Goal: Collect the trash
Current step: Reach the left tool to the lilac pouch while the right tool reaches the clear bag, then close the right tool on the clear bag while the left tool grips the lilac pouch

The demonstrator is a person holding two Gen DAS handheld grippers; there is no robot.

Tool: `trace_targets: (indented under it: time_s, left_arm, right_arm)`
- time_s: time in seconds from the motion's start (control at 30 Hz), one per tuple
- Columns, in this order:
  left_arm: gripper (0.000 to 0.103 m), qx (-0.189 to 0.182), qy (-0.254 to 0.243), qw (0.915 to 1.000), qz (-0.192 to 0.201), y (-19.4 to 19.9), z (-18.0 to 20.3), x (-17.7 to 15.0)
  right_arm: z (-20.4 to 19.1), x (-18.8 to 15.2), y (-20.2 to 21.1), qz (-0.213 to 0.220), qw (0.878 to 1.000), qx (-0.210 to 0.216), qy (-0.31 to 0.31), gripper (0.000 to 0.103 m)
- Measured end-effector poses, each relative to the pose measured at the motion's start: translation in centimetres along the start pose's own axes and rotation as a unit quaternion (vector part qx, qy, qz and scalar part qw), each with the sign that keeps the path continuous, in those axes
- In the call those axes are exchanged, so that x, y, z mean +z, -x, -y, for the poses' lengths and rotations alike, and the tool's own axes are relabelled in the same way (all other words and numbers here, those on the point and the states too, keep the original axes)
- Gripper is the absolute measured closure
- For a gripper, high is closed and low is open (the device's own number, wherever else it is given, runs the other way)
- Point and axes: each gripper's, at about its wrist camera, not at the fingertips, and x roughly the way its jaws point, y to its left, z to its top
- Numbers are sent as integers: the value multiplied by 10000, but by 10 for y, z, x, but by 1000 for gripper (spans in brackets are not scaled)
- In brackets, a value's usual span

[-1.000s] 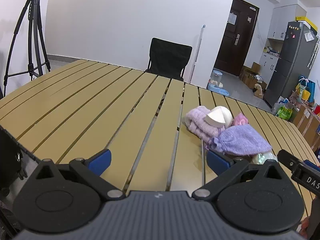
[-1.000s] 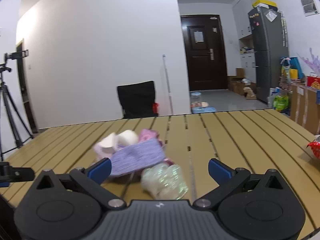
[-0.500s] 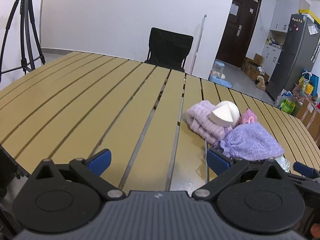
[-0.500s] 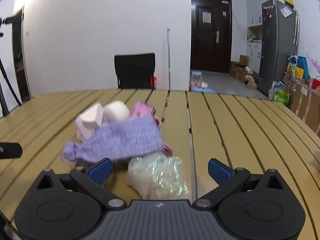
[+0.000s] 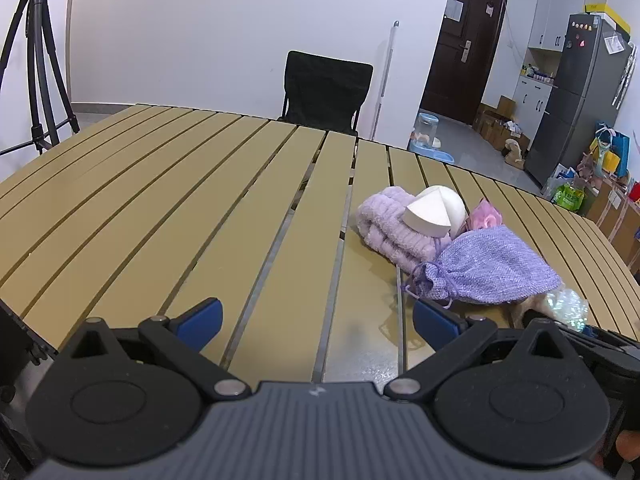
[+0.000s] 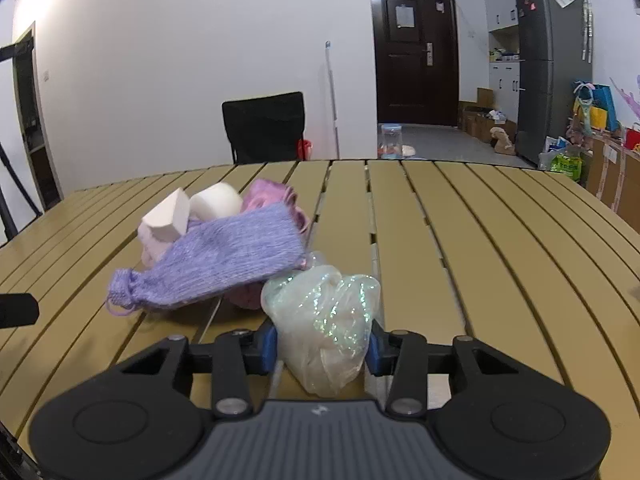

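Slatted tan table [image 6: 460, 240] filled the foreground of both views, with a black chair [image 6: 264, 128] at its far edge, a dark door [image 6: 414, 48] and a grey refrigerator [image 6: 548, 60] beyond.

Item under collection: a crumpled clear plastic bag [image 6: 324, 320] with an iridescent sheen, cloudy white, bunched into a loose lump. It lay on the table at the near edge of a small pile, touching a lilac knitted drawstring pouch [image 6: 224, 264], with a pink fabric item [image 6: 272, 196] and two white foam pieces [image 6: 192, 208] behind. From the left wrist view, a folded lavender towel [image 5: 392, 228] sat under the foam.

Right gripper [image 6: 322, 346]: jaws were closing, the blue pads set against either side of the bag's lower bulge, with the film visibly pinched between them. Left gripper [image 5: 316, 316]: fingers stood wide apart over bare slats, nothing between them, just beside the pouch's tied end.

Handling assessment: the bag was judged very light, soft and compressible, with slick film likely to slide or shed loose folds. A hold across the thickest bunched section was judged soundest; a pinch on a single loose layer would risk slippage. The pouch's edge overlapped the bag and could be dragged along on lifting.
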Motion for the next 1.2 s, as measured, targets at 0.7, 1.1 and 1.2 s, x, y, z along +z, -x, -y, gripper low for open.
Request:
trace_targets:
  time_s: [0.7, 1.1, 1.2]
  left_arm:
    - [0, -304, -595, 9971, 377, -17, 72, 2]
    - [0, -414, -340, 9972, -523, -87, 88, 4]
    - [0, -369, -473, 9973, -424, -89, 94, -1]
  right_arm:
    - [84, -4, 30, 347, 9939, -536, -902, 66]
    - [104, -6, 31, 520, 9905, -635, -1104, 66]
    - [107, -7, 32, 517, 9904, -644, -1111, 66]
